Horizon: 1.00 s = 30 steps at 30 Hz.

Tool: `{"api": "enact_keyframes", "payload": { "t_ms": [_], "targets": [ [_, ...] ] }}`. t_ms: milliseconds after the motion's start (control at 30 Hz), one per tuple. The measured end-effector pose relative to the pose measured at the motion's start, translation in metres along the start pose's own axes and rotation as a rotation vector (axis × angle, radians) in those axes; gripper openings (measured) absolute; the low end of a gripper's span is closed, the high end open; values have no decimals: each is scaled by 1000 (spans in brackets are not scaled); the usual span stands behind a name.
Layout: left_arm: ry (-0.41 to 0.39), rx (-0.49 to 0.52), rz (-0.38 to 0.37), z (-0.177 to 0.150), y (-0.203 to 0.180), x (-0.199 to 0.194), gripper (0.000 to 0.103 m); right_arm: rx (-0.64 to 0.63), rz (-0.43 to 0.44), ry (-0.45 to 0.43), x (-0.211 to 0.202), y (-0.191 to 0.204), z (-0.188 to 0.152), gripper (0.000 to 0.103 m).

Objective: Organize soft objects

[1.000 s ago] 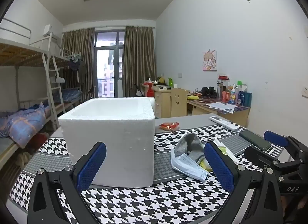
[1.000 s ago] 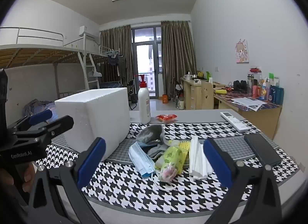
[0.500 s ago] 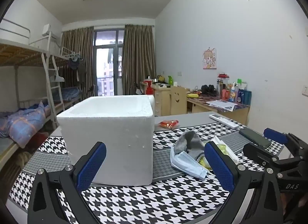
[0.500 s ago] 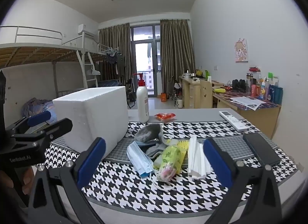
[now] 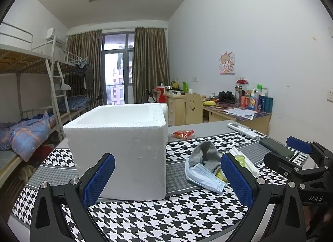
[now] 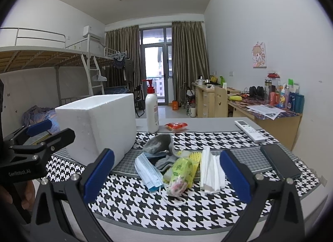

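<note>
A white foam box (image 5: 122, 148) (image 6: 97, 125) stands open-topped on the houndstooth mat. To its right lies a pile: a grey sock (image 6: 160, 144) (image 5: 205, 154), a blue face mask (image 6: 148, 171) (image 5: 203, 177), a yellow-green tissue pack (image 6: 182, 172) and a stack of white tissues (image 6: 211, 169). My left gripper (image 5: 166, 177) hovers open in front of the box with nothing between its blue pads. My right gripper (image 6: 165, 176) hangs open just before the pile, also empty.
A black phone (image 6: 280, 161) and a white remote (image 6: 249, 130) lie at the mat's right. A pump bottle (image 6: 152, 111) and a red snack packet (image 6: 175, 126) sit behind the pile. Bunk beds stand on the left, desks along the right wall.
Both views have shifted slightly, as if the grippers dropped a little. Both stay open, and the box and pile have not moved.
</note>
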<state>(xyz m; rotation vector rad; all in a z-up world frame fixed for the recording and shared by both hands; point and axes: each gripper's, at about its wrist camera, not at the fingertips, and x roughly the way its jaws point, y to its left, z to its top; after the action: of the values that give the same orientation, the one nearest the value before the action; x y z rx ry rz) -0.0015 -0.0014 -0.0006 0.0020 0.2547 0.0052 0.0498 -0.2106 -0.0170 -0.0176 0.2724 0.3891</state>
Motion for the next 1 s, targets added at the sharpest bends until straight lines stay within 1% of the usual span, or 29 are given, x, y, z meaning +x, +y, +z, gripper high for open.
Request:
{"api": "enact_keyframes", "payload": {
  "t_ms": [67, 167, 267, 500, 600, 800, 1000],
  "targets": [
    [1, -2, 5, 0, 0, 0, 102, 0, 0, 1, 0, 0, 0, 102],
    [7, -15, -10, 1, 2, 1, 102, 2, 3, 1, 0, 0, 0, 102],
    [-1, -13, 4, 2, 4, -1, 102, 1, 4, 0, 0, 1, 1, 102],
    [2, -3, 6, 2, -1, -1, 102, -5, 6, -5, 0, 1, 2, 102],
    [13, 1, -8, 2, -2, 1, 102, 3, 9, -2, 0, -1, 3, 102],
    [-15, 4, 17, 2, -2, -3, 102, -6, 8, 4, 1, 0, 2, 102],
    [-6, 5, -9, 1, -6, -2, 102, -17, 6, 16, 3, 1, 1, 102]
  ]
}}
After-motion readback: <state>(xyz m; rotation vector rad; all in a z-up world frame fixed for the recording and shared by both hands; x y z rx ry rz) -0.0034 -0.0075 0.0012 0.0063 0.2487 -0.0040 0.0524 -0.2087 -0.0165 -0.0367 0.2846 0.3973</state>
